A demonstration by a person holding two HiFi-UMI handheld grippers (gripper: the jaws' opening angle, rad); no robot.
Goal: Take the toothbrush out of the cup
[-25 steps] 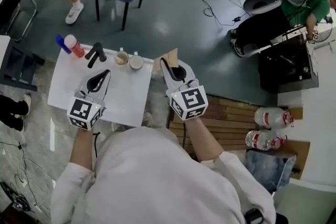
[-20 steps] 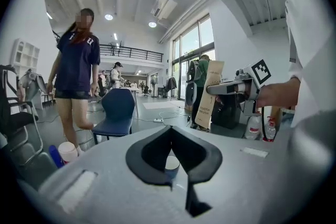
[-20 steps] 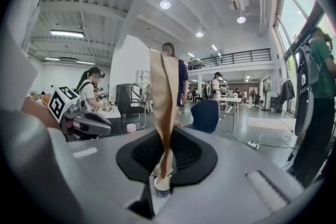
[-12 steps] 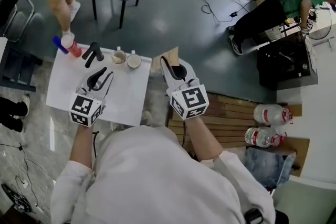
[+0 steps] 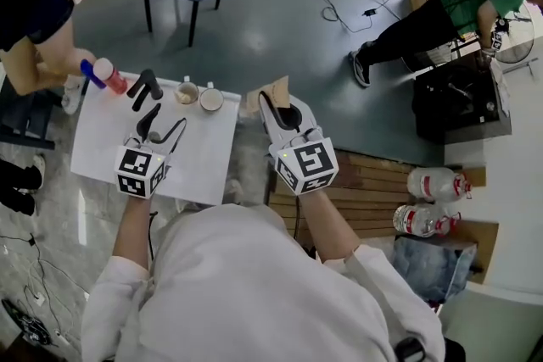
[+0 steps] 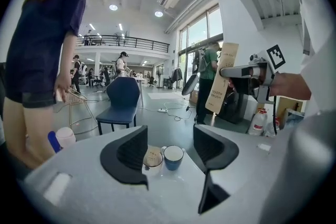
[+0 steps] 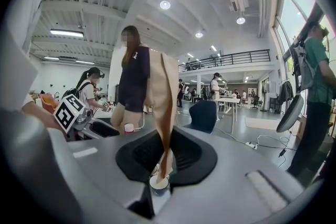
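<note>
1. Change observed. Compared with the head view of a second ago, the left gripper (image 5: 167, 121) has gone from jaws together to jaws spread wide, and they are opening at this moment. It has also sunk slightly toward the white table (image 5: 110, 148). Nothing lies between its pads. In the left gripper view the beige cup (image 6: 153, 157) and the blue cup (image 6: 172, 157) stand side by side on the table farther off, in line with the gap but not inside it.

2. No change. The right gripper (image 5: 277, 102) holds the same place as before, to the right of the table. Its jaws are clamped on the lower part of the toothbrush box (image 5: 273, 89), a tan carton that stands upright above them.

3. Location of the task item. The toothbrush box is in the right gripper, raised and to the right of both cups. The left gripper view shows it well apart from them.

4. Meaning for the task. We judge the removal done, since the box is clear of both cups. We read the newly opened left gripper as free for a next reach, most likely toward the cups. The frames do not show its target.
</note>
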